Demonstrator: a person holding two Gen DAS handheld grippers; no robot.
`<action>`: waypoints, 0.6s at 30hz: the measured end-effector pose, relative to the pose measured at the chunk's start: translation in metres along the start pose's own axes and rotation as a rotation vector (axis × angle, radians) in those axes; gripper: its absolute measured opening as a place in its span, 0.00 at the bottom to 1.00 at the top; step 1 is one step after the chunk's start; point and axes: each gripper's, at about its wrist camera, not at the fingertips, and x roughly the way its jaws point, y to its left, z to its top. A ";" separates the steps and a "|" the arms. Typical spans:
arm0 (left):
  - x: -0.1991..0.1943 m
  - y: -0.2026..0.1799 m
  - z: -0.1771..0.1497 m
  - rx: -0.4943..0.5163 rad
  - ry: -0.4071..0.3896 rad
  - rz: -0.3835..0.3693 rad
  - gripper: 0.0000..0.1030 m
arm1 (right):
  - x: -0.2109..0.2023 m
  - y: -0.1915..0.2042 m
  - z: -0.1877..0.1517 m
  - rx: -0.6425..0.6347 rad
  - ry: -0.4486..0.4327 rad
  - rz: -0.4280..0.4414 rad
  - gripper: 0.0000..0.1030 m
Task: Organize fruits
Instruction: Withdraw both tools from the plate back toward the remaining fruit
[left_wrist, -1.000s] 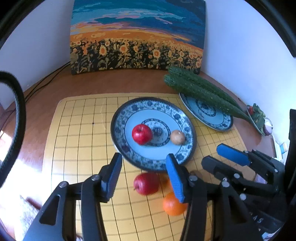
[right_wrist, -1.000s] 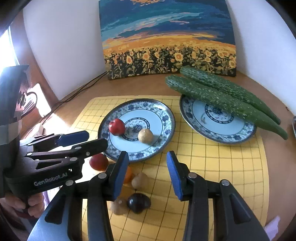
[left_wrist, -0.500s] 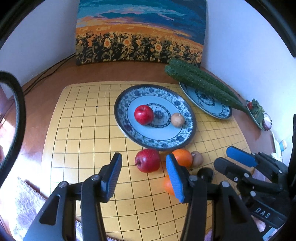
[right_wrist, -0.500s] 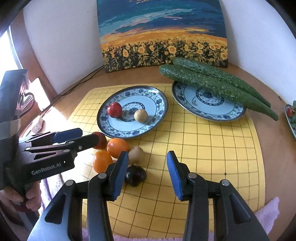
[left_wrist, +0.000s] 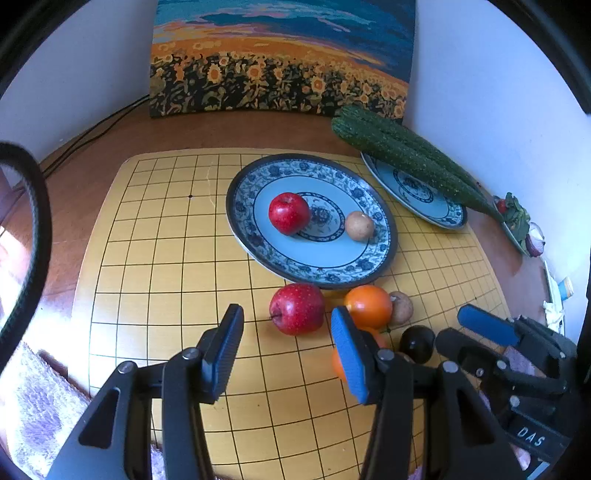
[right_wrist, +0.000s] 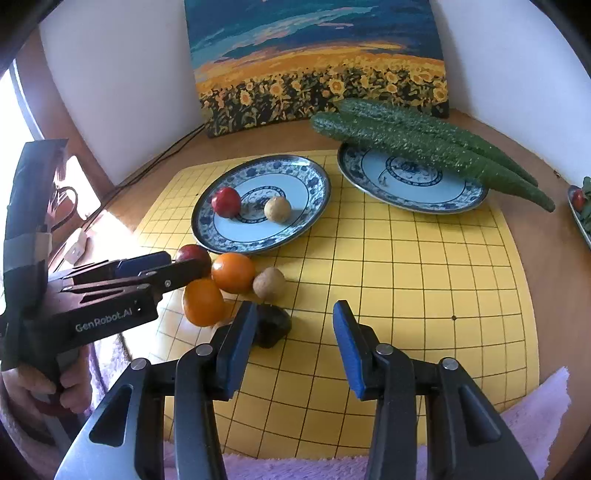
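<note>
Fruits lie split: an apple (left_wrist: 289, 213) and a brown fruit (left_wrist: 359, 225) already on the plate (left_wrist: 384, 254), while another apple (left_wrist: 296, 308) and oranges (left_wrist: 368, 306) wait clustered on the surface just before it. Left gripper (left_wrist: 286, 347) and right gripper (right_wrist: 293, 345) hang with jaws open and empty, likely lining up picks.

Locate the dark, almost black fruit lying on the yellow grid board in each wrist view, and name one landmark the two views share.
Left wrist view: the dark fruit lies lower right, beyond the left gripper, beside the oranges.
Right wrist view: the dark fruit lies low, left of centre, partly behind a finger of the right gripper.
Shared landmark: the sunflower painting against the back wall.
</note>
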 end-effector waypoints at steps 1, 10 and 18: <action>0.001 0.000 0.000 -0.002 0.001 -0.001 0.51 | 0.000 0.000 -0.001 0.002 0.001 0.001 0.43; 0.006 0.001 0.000 -0.004 0.003 -0.018 0.43 | 0.001 -0.004 -0.005 0.022 0.005 0.000 0.43; 0.008 0.002 0.000 -0.015 0.002 -0.047 0.33 | 0.002 0.000 -0.006 0.014 0.005 0.011 0.43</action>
